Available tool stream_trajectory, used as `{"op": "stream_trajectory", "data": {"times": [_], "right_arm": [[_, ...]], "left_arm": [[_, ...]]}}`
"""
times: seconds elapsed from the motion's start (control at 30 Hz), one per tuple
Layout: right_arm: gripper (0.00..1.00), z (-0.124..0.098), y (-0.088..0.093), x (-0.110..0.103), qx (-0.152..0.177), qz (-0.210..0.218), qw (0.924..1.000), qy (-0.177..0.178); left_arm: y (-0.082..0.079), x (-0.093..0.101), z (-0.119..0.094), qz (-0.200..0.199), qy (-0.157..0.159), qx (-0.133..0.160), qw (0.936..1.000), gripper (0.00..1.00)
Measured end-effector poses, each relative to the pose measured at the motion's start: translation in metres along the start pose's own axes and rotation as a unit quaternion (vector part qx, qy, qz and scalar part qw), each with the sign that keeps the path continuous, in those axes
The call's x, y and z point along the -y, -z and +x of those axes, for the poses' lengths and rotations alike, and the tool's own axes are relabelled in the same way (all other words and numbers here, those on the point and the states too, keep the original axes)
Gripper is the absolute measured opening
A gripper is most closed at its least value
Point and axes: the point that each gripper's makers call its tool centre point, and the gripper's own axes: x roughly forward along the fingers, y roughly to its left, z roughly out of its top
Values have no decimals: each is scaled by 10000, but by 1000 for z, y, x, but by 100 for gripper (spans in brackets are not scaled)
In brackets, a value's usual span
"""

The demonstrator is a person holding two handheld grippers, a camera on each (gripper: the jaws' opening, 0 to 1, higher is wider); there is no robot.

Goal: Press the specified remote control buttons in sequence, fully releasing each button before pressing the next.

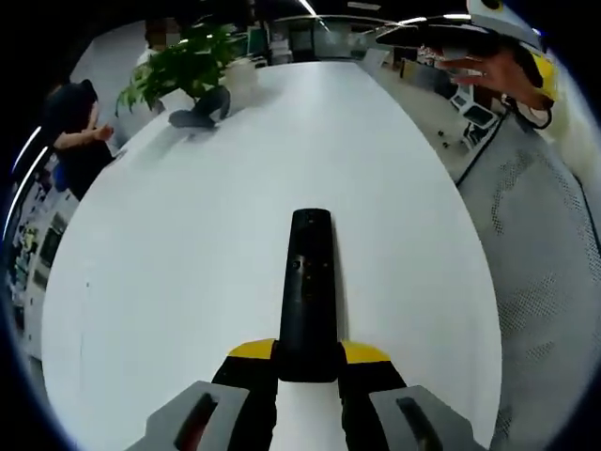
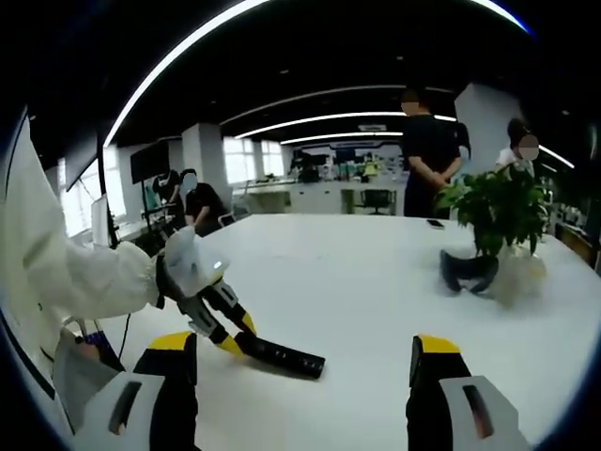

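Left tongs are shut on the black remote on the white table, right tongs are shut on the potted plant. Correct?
Not quite. The right tongs are open and hold nothing; the right gripper view shows the potted plant standing well beyond them on the white table. The rest holds: the left tongs are shut on the black remote.

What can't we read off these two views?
- Remote button labels: too small in the left gripper view.
- Remote's near end: covered by the left gripper.
- Dark object by the plant: blurred in the right gripper view.
- Right gripper: lower part cut off by the edge.
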Motion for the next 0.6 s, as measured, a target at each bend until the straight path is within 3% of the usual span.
{"op": "stream_trajectory", "data": {"times": [0.43, 0.6], "right_arm": [[93, -3, 7, 14, -116, -13, 9998, 160], [93, -4, 12, 22, -179, 248, 9992, 238]], "left_arm": [[1, -55, -1, 100, -180, -175, 9996, 23], [2, -73, -1, 232, -207, -321, 9990, 24]]}}
